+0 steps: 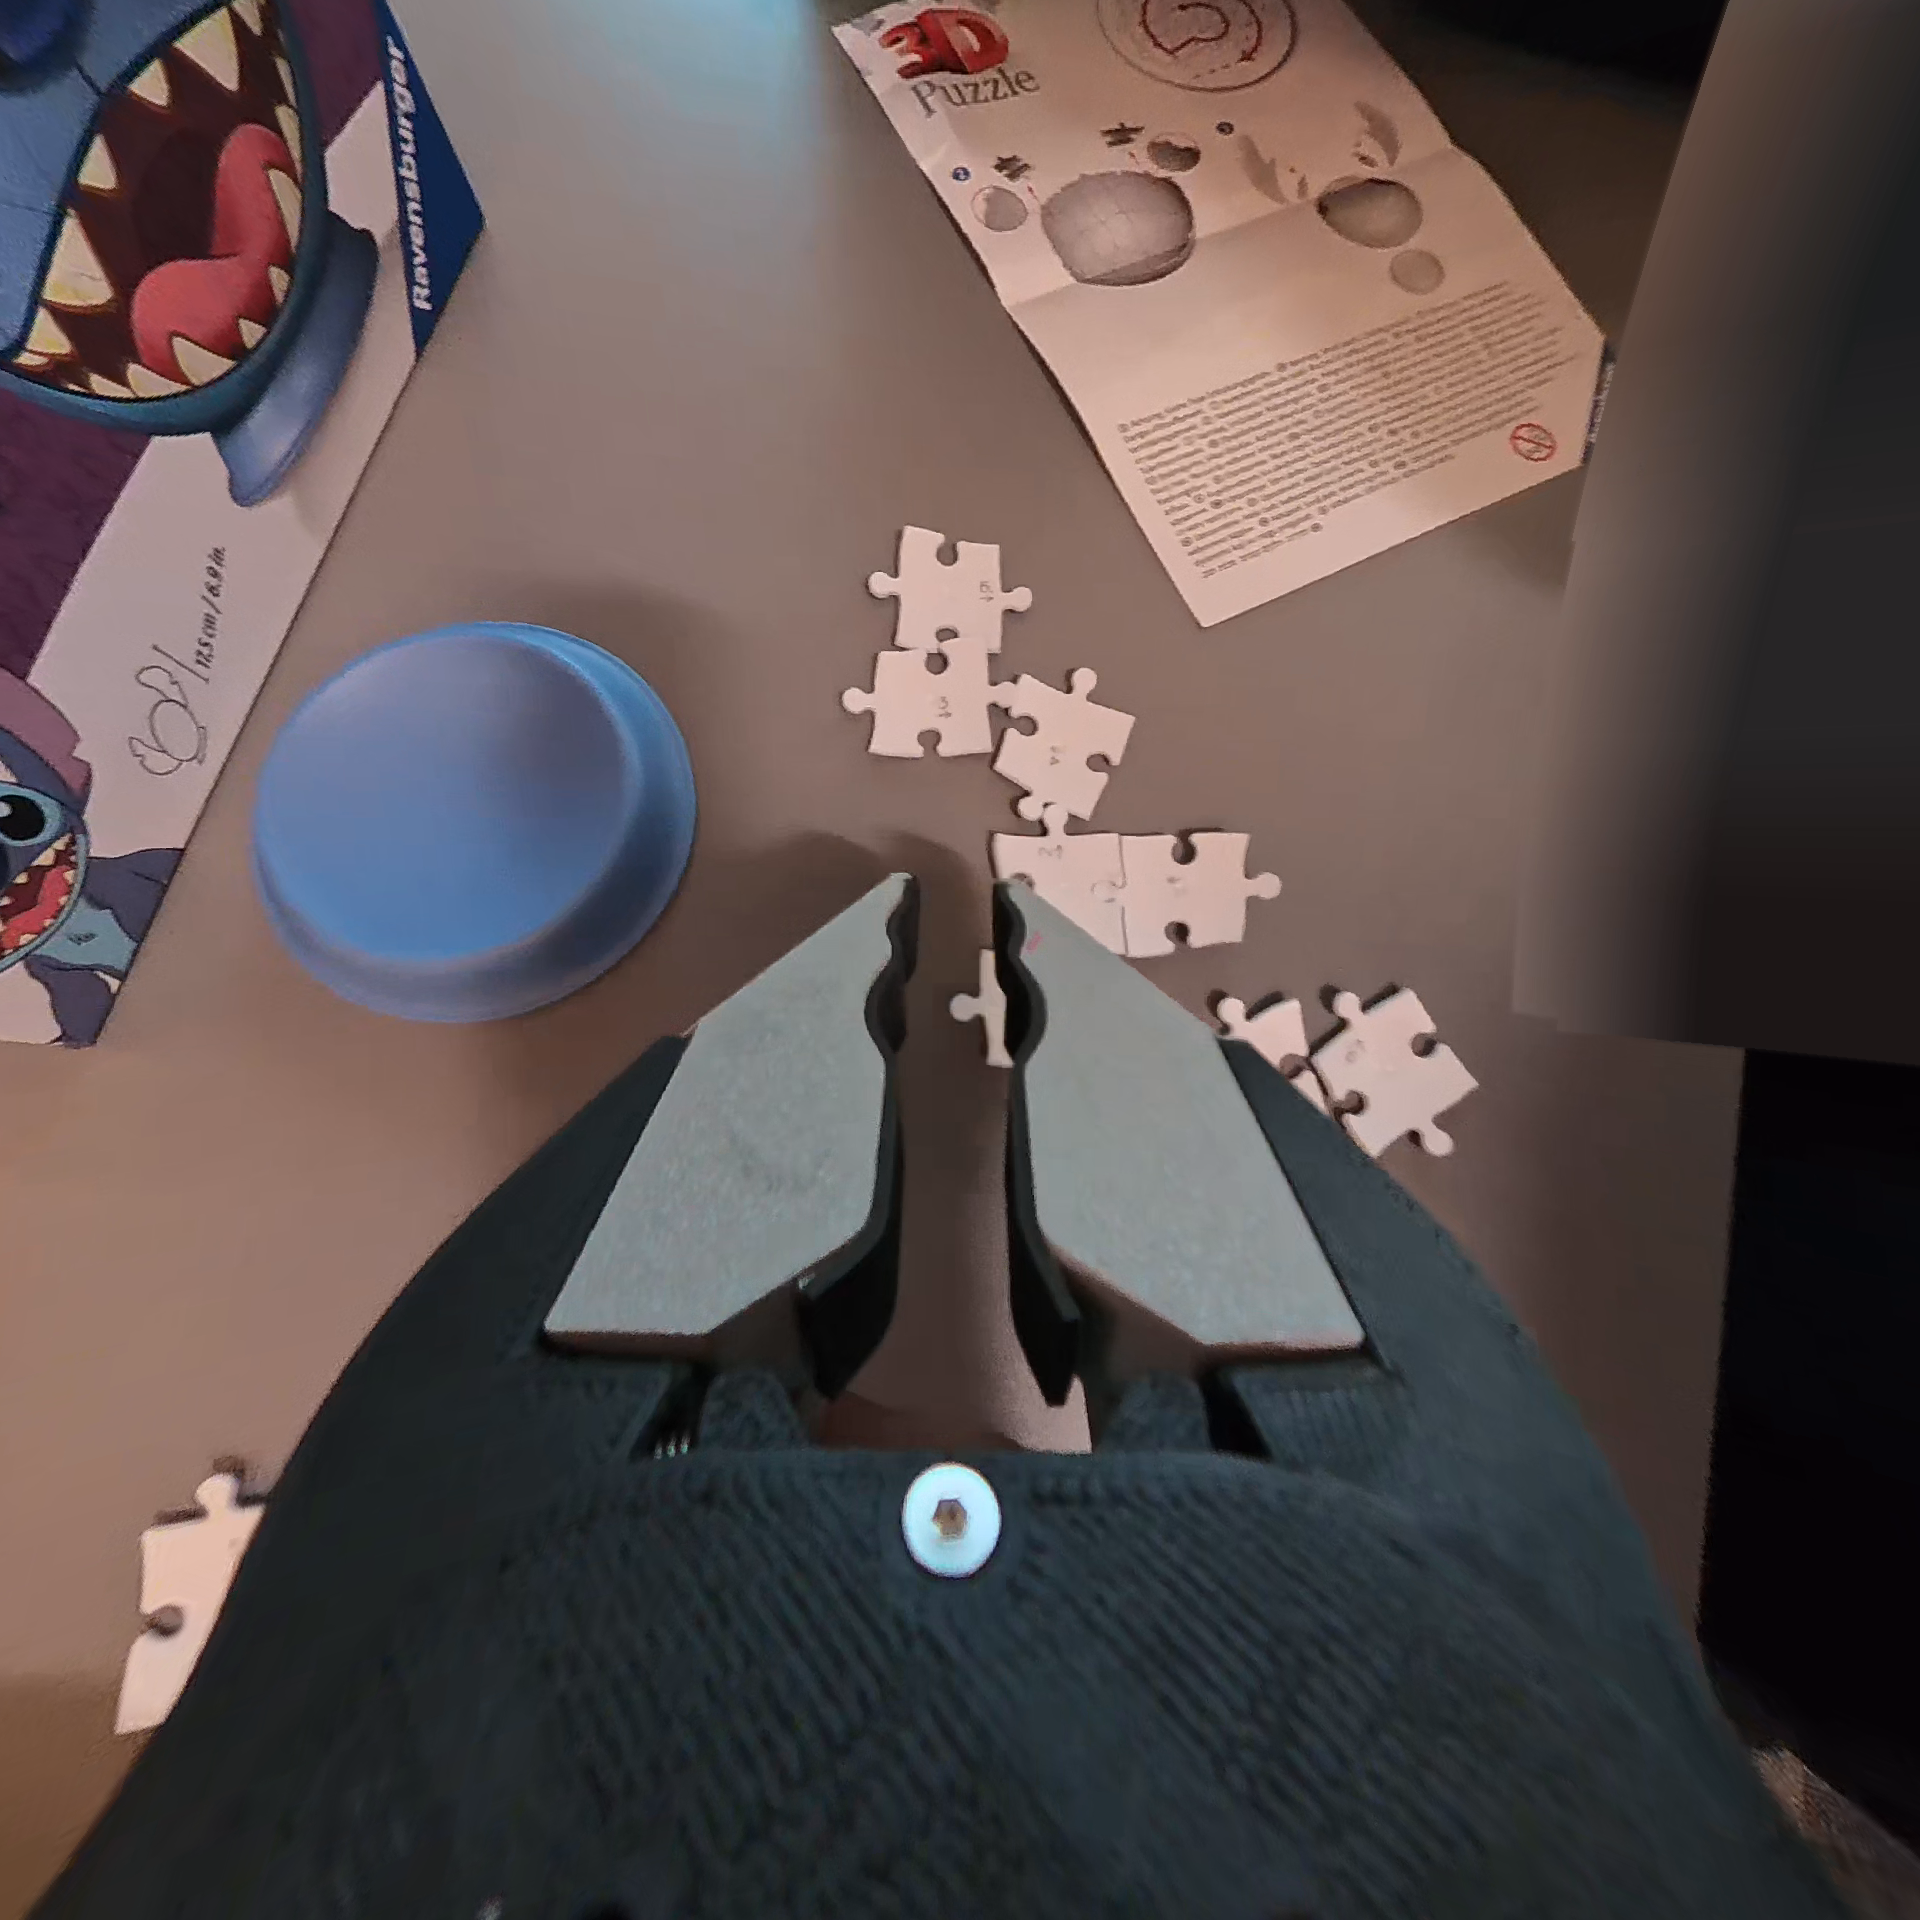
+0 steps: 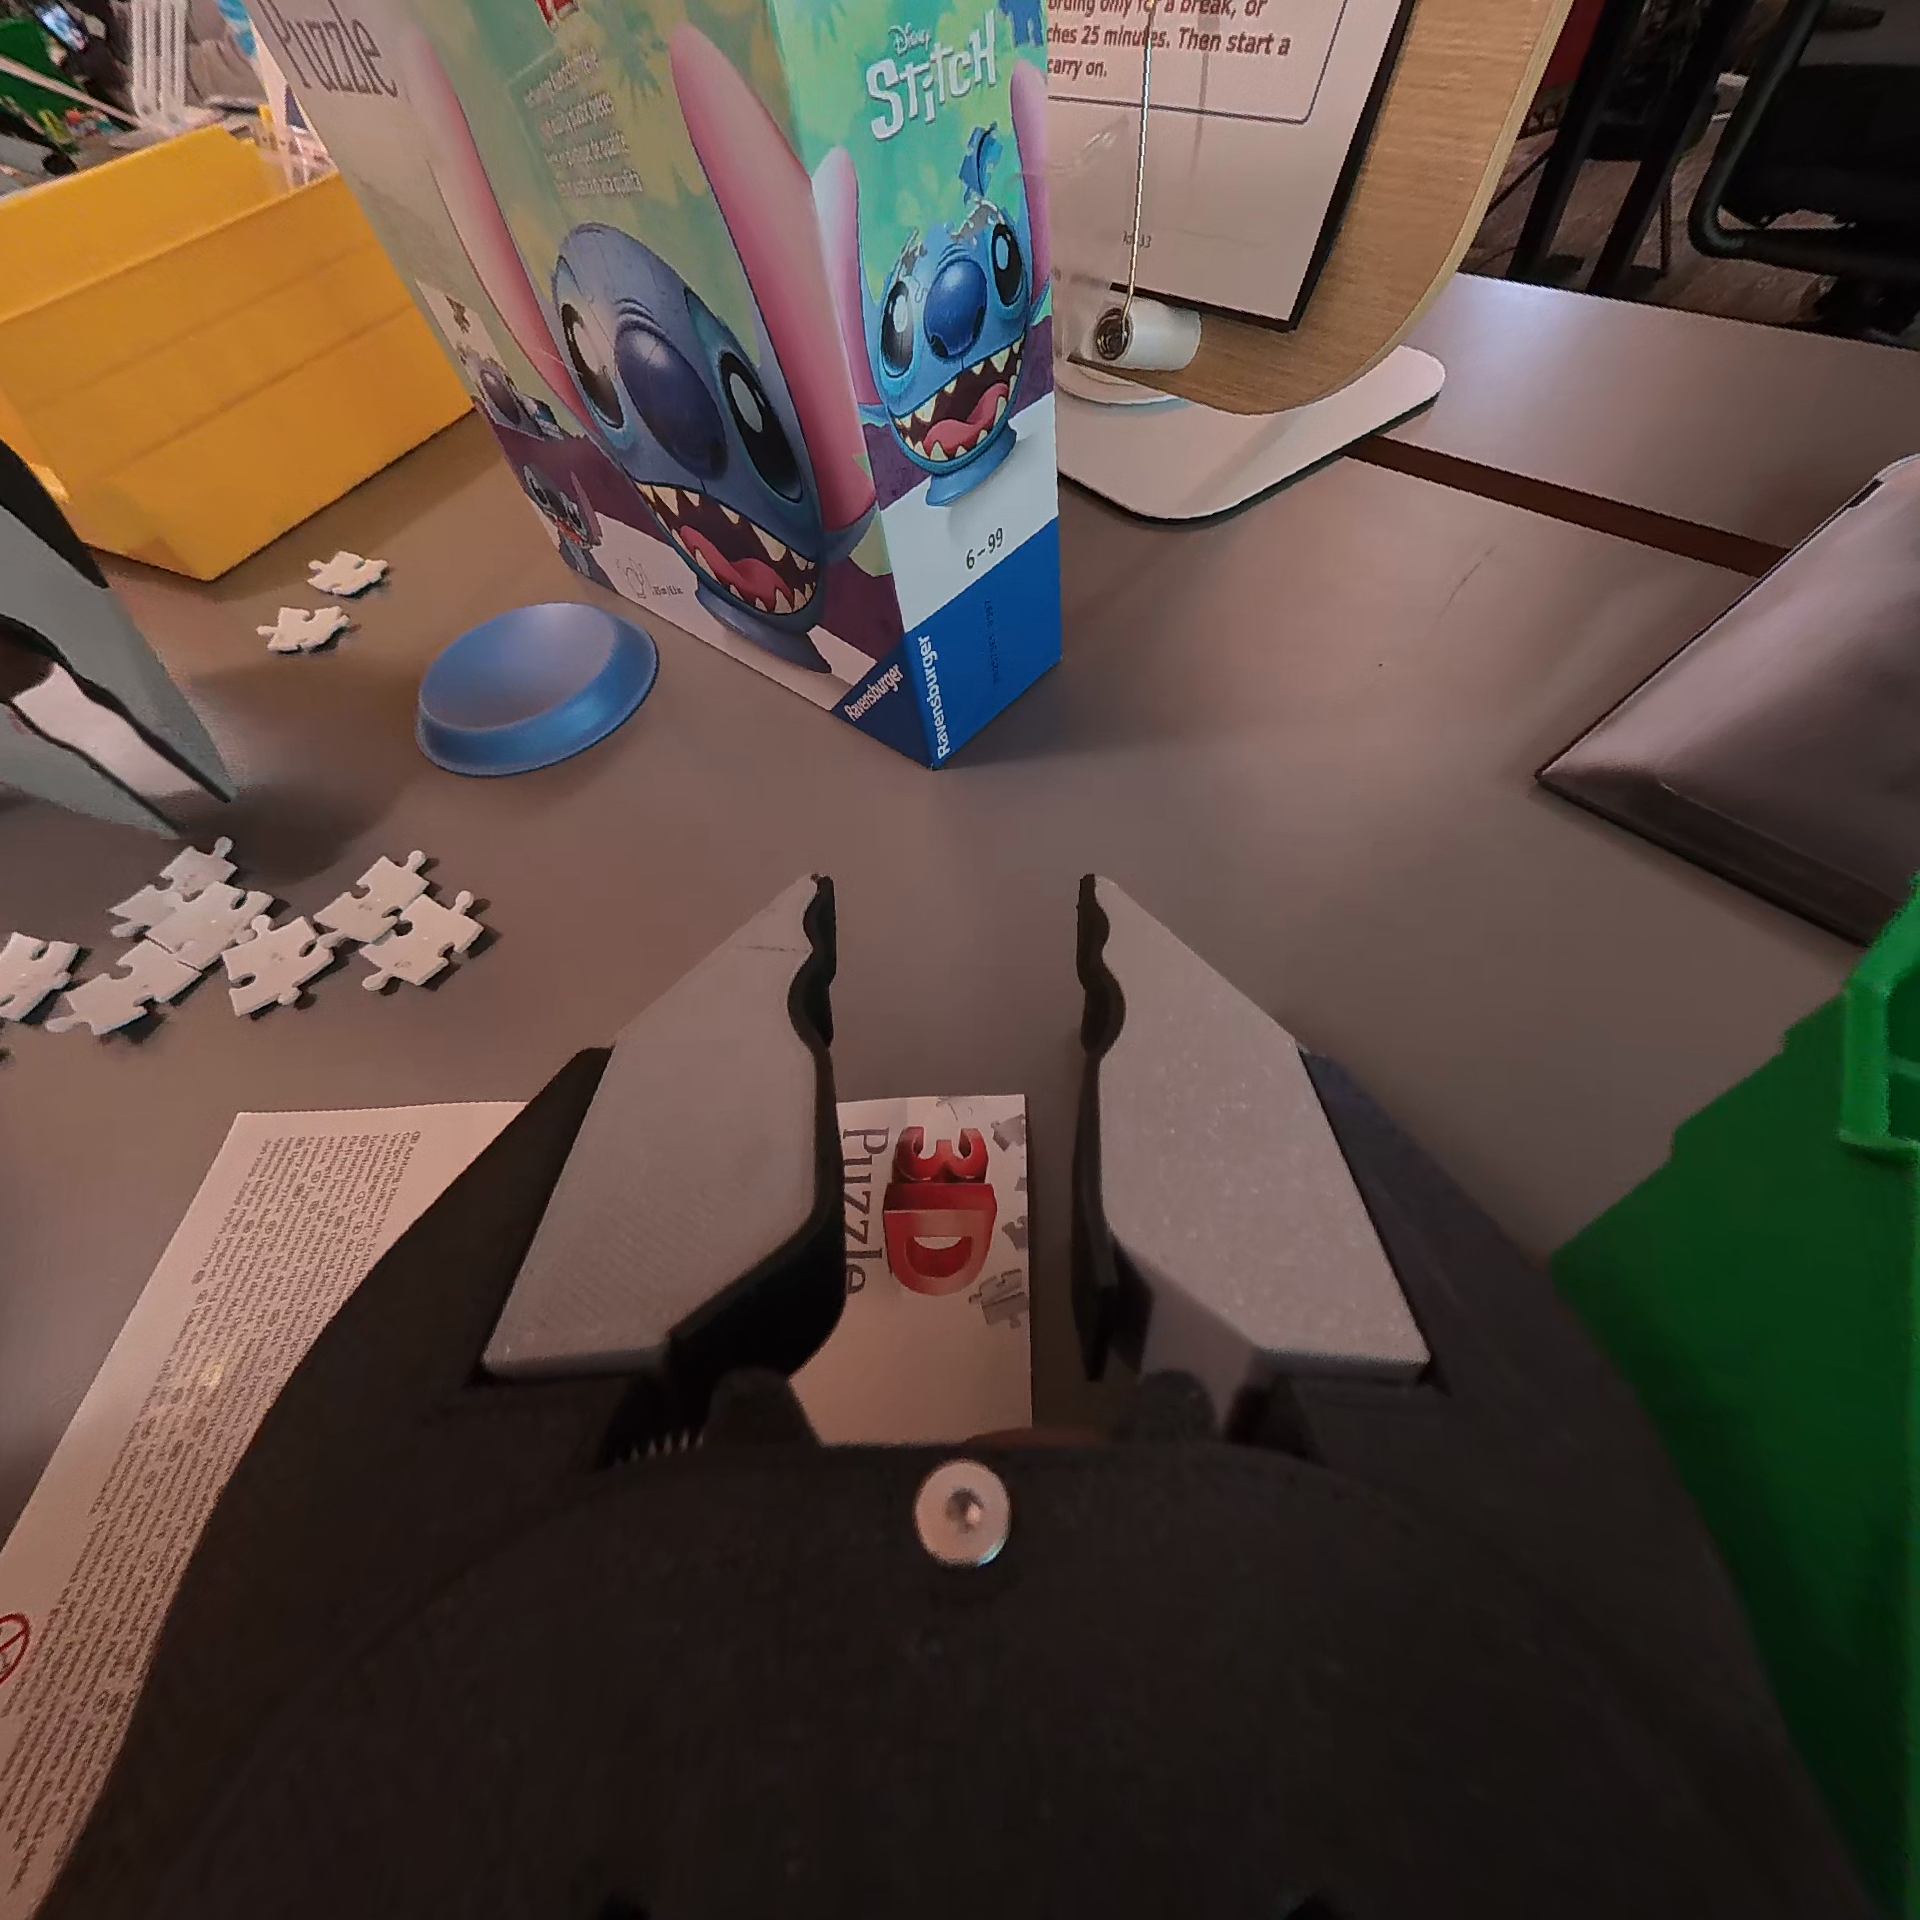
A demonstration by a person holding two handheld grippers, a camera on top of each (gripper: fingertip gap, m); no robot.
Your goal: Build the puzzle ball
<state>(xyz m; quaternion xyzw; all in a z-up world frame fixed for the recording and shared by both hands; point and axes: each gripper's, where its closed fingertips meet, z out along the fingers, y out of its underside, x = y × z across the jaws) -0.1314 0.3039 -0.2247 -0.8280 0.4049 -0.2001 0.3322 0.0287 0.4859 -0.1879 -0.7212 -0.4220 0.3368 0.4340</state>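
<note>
Grey table (image 1: pixel 675 499), puzzle pieces (image 1: pixel 1049 743) just beyond left tongs (image 1: pixel 956 894) (slightly parted), right tongs (image 2: pixel 956 894) spread

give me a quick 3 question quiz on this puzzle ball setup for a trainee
1. True or false: the left gripper is clamped on a puzzle piece.
2. Multiple choice: the blue stand sits (a) on the instruction sheet, (b) on the table beside the puzzle box, (c) inside the yellow bin.
3. Fill in: the loose white puzzle pieces lie with their ____ backs up.

Key
1. False: its jaws stand narrowly apart above the table with nothing between them.
2. b
3. white; no joined ball section is visible, and the right gripper hangs open over the sheet's corner.
</note>
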